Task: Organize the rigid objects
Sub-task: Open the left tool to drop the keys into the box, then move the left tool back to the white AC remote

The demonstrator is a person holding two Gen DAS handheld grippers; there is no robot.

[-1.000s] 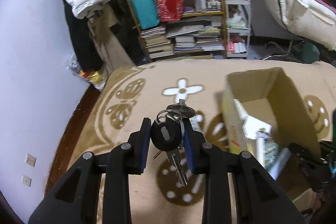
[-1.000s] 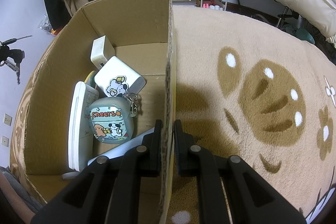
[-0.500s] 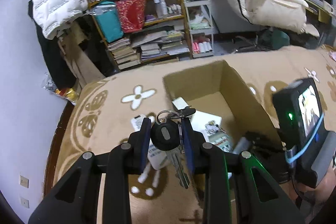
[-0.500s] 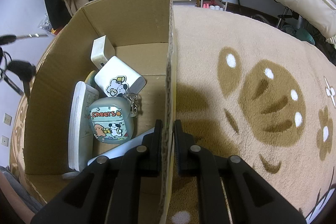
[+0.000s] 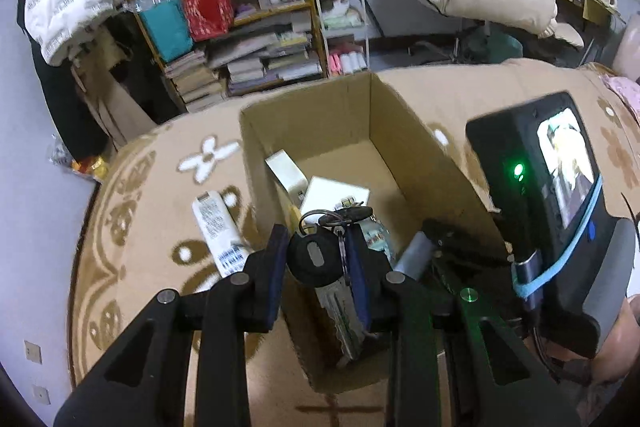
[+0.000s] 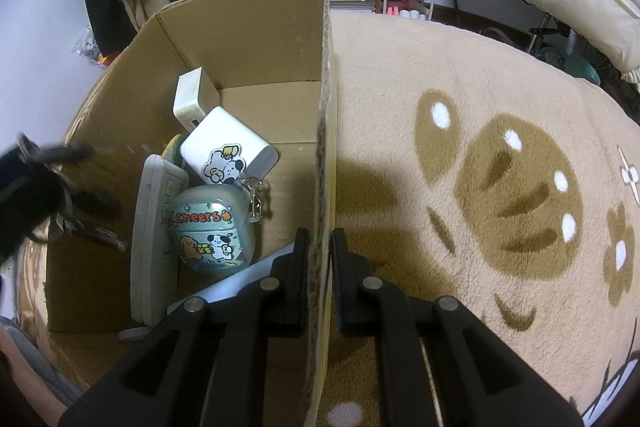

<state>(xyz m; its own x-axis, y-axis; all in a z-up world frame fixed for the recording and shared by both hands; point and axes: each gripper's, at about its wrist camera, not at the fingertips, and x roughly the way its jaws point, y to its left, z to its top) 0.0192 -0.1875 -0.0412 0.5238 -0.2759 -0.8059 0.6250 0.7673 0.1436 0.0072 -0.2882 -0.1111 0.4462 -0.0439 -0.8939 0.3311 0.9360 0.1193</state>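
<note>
Right now we've got the key bunch [image 5: 320, 259] pinched in the left hand-held gripper [image 5: 318, 259], jaws closed on the black plastic fob w/ the metal keys hanging loose below, poised over the near-left part of the cardboard box [image 5: 432, 155]. Right hand-held gripper [image 6: 320, 255] is clamped shut on the box's right wall, steadying it. We judge the keys light but floppy: fob is stiff and grippy, so that's the spot to hold; the ring and blades swing and could snag the box rim. Inside already: white charger [image 6: 192, 99], power bank [image 6: 228, 147], earbud case [image 6: 210, 231] (the "Cheers" one), a flat pale device [image 6: 154, 227]. A white tube [image 5: 218, 231] lies on the blanket [image 6: 480, 107] just left of the box, not yet packed.
</note>
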